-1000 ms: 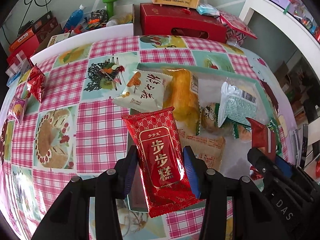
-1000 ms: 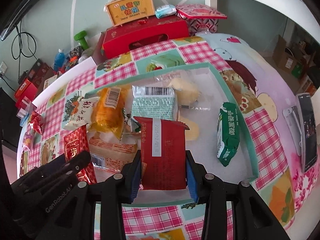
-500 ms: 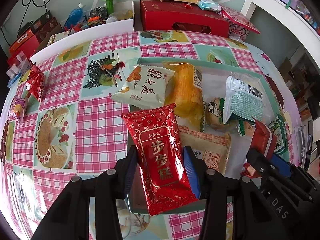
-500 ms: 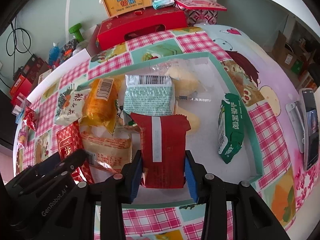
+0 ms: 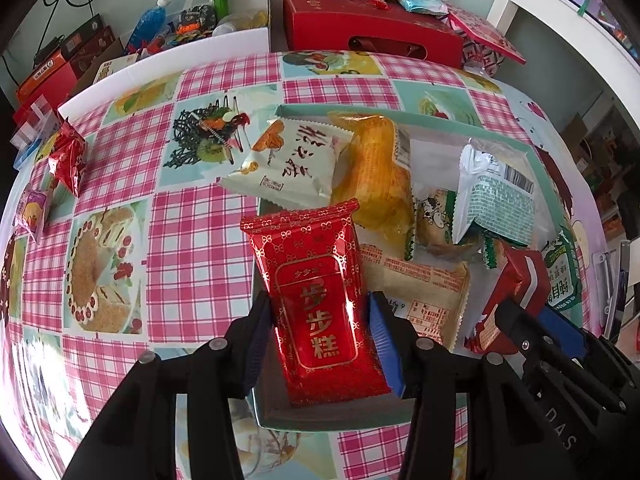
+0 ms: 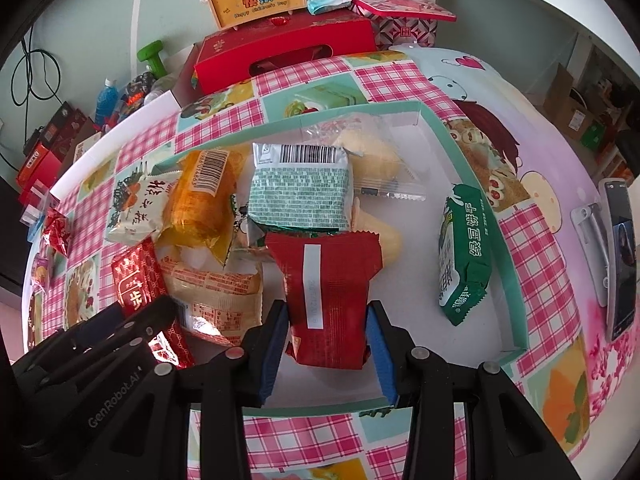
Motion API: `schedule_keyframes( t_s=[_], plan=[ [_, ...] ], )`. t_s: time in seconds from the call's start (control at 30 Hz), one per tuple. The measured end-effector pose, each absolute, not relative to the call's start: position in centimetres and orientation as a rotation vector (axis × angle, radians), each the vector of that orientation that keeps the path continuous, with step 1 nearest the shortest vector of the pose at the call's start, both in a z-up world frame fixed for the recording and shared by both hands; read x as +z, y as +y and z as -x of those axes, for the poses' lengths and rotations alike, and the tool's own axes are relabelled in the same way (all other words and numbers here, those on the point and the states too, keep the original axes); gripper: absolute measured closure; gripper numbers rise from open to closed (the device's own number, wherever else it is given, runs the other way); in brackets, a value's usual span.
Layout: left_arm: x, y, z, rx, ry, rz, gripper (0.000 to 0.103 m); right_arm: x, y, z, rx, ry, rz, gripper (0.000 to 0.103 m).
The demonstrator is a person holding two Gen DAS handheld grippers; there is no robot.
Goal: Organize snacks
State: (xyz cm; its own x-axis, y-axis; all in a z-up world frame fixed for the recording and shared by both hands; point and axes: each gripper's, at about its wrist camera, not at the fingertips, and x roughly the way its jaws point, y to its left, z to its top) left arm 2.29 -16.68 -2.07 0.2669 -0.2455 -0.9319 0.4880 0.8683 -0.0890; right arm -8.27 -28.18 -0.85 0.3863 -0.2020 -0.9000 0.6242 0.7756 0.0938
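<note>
We ease both grippers' jaws apart, freeing the red packet (image 5: 316,312) and maroon packet (image 6: 326,300) into the tray (image 6: 468,156), whose 6 o'clock edge lies beneath them.

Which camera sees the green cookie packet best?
The right wrist view: the green cookie packet lies whole inside the tray, nothing covering it. The left wrist view shows only a squeezed sliver at the right edge, beside the right gripper's red pack.
</note>
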Motion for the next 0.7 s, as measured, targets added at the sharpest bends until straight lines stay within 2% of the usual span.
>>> schedule_keyframes(
  t_s=[0.07,0.1,0.17,0.3,0.53,0.6,0.67,0.7],
  plan=[
    [-2.0,-16.6,-2.4,-0.504,1.211,-0.226,0.048,-0.9,-28.2,8.3,-0.551,1.053,-0.463,0.053],
    [-1.9,-16.6,-2.4,-0.498,1.208,-0.228,0.048,-0.9,-28.3,8.3,-0.552,1.052,-0.465,0.047],
    [-1.6,-16.5,-2.4,-0.495,1.199,-0.226,0.048,-0.8,-28.3,8.4,-0.554,1.046,-0.468,0.042],
    [-0.8,-16.3,-2.3,-0.491,1.182,-0.214,0.047,-0.5,-28.4,8.6,-0.554,1.028,-0.472,0.036],
    [0.7,-15.5,-2.6,-0.478,1.142,-0.180,0.044,0.3,-28.3,8.6,-0.547,0.992,-0.462,0.031],
    [1.0,-15.3,-2.7,-0.466,1.132,-0.174,0.042,0.6,-28.4,8.7,-0.554,0.973,-0.464,0.023],
    [1.0,-15.0,-2.9,-0.445,1.127,-0.171,0.027,0.9,-28.4,8.8,-0.564,0.957,-0.454,0.021],
    [1.0,-14.9,-2.9,-0.435,1.123,-0.174,0.026,1.0,-28.4,8.9,-0.569,0.953,-0.450,0.021]
  ],
)
